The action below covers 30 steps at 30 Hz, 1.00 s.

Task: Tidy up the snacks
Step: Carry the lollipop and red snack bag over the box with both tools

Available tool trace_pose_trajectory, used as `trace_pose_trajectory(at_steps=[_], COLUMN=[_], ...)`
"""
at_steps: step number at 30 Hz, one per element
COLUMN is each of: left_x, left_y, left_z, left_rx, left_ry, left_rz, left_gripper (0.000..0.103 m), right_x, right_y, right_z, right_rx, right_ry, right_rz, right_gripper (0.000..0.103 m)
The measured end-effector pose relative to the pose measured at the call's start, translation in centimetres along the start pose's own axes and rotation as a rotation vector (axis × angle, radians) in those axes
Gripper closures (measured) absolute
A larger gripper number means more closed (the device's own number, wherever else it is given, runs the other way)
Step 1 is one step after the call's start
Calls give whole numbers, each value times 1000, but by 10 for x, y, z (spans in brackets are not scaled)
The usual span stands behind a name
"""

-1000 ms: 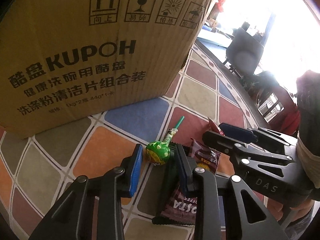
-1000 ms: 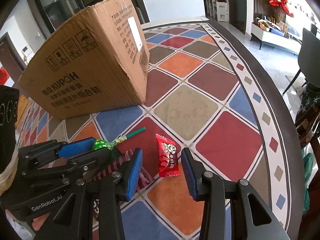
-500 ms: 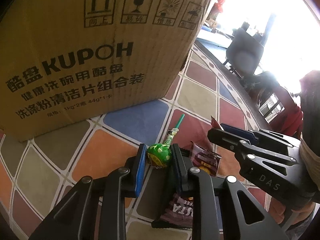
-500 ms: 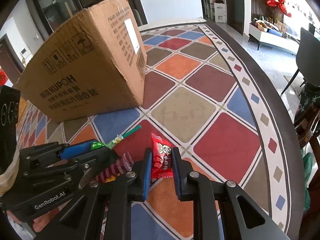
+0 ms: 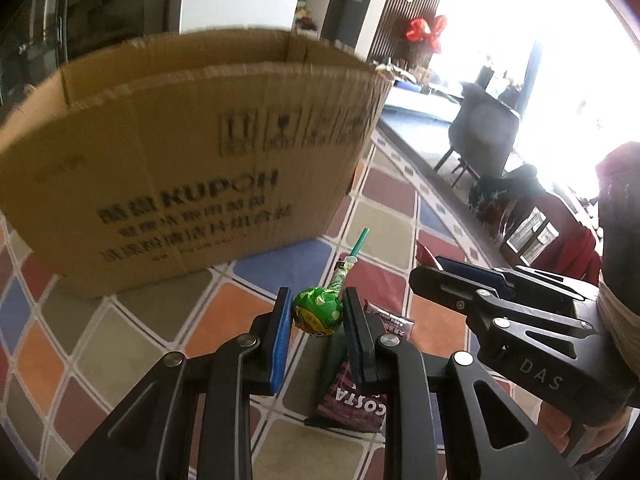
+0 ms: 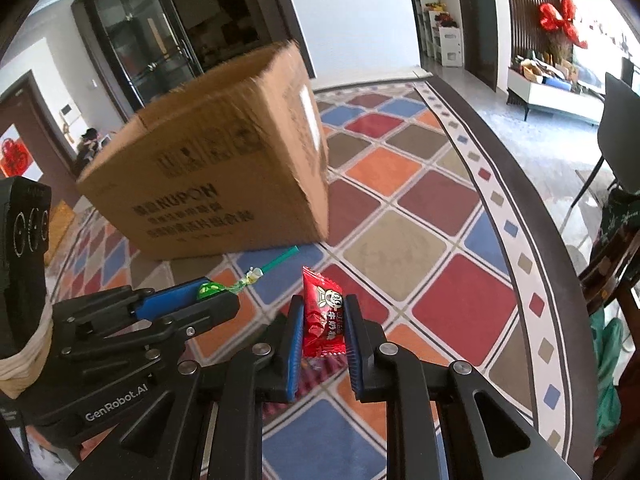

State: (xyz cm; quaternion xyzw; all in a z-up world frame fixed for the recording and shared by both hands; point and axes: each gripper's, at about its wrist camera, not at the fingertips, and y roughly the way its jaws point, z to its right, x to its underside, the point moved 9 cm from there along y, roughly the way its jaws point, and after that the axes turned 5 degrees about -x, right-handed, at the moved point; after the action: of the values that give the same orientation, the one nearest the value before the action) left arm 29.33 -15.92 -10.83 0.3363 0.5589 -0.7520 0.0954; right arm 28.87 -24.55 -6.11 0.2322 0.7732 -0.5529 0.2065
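Because each gripper carries one snack at the same time, both items can go to the cardboard box (image 5: 192,168) in a single trip. The left gripper (image 5: 316,316) has its jaws closed to a narrow gap around the round head of the green lollipop (image 5: 318,312); the stick points to 1 o'clock, clear of the pads, so the grip bears on the firmest part. The right gripper (image 6: 322,320) has its jaws nearly closed on the red candy packet (image 6: 322,312), pinching its flat faces and leaving the top end free at 12 o'clock.

Both items appear lifted off the patterned rug (image 6: 460,308), though contact underneath cannot be confirmed. The box stands at 11 o'clock from both grippers, top open, rim above the level of the jaws; a raise is judged necessary before release.

A brown coffee sachet (image 5: 356,400) lies on the rug directly below the left jaws, with a second small wrapper (image 5: 394,322) just beside it at 2 o'clock. These are judged to be left for a later pass.
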Motion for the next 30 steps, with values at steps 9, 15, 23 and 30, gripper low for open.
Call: trace_pose_trajectory(at_steps=[9, 15, 23, 30], left_x=[-14, -30, -57, -78], left_y=[-43, -73, -99, -109], left_z=[-11, -23, -40, -63], left_rx=[-9, -33, -100, -126], left_ry=[-21, -26, -9, -25], left_rz=[94, 161, 247, 267], left_gripper=[78, 78, 78, 78], right_x=[-16, -34, -64, -95], right_y=[-25, -40, -54, -62], right_z=[-26, -46, -68, -88], right_rx=[-36, -62, -80, -90], right_ry=[-40, -75, -117, -173], right_rz=[65, 116, 183, 235], right_gripper=[83, 83, 83, 83])
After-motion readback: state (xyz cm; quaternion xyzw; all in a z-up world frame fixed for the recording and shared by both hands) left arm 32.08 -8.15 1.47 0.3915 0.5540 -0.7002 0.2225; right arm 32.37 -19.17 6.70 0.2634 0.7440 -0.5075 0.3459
